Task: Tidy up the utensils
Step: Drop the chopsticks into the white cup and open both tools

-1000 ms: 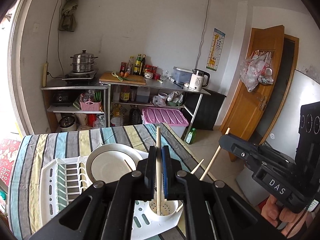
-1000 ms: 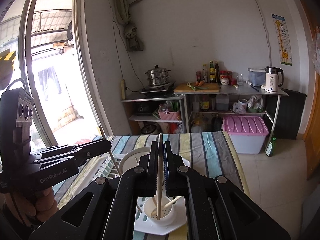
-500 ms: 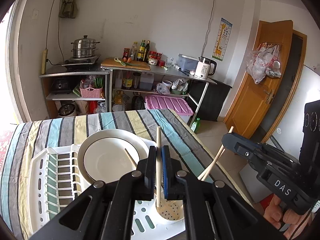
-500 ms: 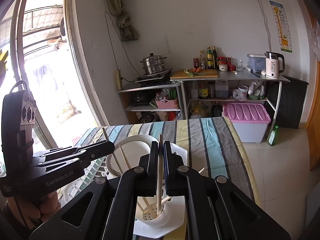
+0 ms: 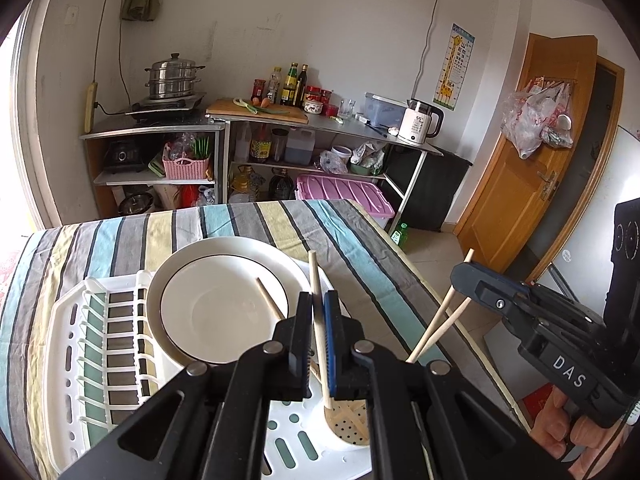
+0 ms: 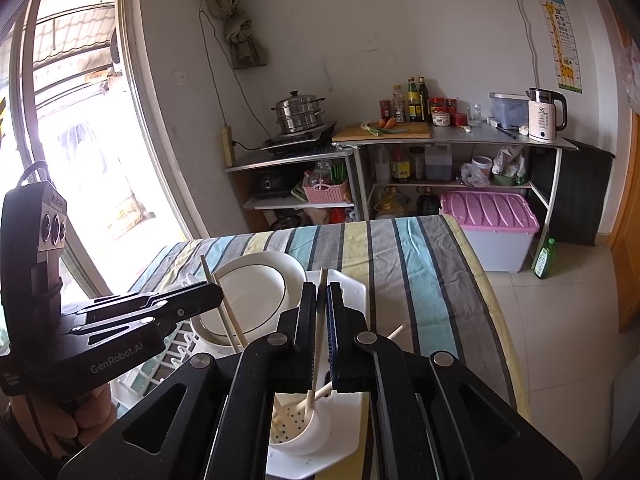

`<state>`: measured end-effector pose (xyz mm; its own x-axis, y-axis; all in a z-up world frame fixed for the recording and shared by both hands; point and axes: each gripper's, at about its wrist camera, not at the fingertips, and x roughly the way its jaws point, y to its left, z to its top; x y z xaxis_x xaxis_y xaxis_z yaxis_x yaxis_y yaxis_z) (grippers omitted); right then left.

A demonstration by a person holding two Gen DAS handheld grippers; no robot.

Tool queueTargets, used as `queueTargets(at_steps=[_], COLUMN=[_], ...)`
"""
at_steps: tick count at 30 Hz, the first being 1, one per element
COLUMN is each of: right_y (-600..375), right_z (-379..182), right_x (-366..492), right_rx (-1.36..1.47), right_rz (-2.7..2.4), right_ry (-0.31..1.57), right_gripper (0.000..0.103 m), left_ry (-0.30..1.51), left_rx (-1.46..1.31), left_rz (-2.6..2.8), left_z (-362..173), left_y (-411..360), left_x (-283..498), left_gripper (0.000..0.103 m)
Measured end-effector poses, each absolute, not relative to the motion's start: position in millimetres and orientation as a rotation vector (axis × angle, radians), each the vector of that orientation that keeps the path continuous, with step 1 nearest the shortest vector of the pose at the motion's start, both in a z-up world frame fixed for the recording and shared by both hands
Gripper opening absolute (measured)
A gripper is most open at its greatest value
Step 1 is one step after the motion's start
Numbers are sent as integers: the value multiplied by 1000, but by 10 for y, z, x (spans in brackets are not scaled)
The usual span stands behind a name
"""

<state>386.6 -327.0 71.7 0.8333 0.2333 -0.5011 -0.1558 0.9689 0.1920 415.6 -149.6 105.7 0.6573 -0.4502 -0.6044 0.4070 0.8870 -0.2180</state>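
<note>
Your left gripper (image 5: 318, 312) is clenched on a chopstick (image 5: 319, 320) at lower centre. Your right gripper (image 6: 318, 304) grasps another chopstick (image 6: 317, 336), both tips inside the white cup (image 6: 316, 430).

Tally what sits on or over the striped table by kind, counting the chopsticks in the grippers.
Chopsticks: 4 (one in the left gripper, one in the right gripper, two loose in the cup)
White plate: 1
Perforated utensil cup: 1
White drying rack: 1
Total: 7
</note>
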Motion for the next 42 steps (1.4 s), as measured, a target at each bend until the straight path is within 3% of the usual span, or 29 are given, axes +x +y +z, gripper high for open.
queueTargets(at_steps=[5,8,9,30,33,42], right_y=[-3272,-3277,-3281,-3155,-3101,-2945], right_z=[706,713,719,814,813,685], right_x=[3905,3882,3869,3060,2838,2210], right_rx=[142,147,150,123,112,89], right_rz=[208,211,214,244,256,282], right_ry=[569,563,561,517,506,505], right_gripper=[7,22,22,24,24,24], left_ry=[701,694,692,619,593,547], left_rx=[-68,-77,-77,-67,-60,-67], left_rz=[-479,-472,-470,-446,-428,-412], left_z=[1050,1053,1056,1207,1228,1166], left_y=[-1486,-1455,-1444,-1061,-976,-715], left_x=[4177,4177,4175,3435,3212,2521], left_gripper=[7,7,7,17,24,31])
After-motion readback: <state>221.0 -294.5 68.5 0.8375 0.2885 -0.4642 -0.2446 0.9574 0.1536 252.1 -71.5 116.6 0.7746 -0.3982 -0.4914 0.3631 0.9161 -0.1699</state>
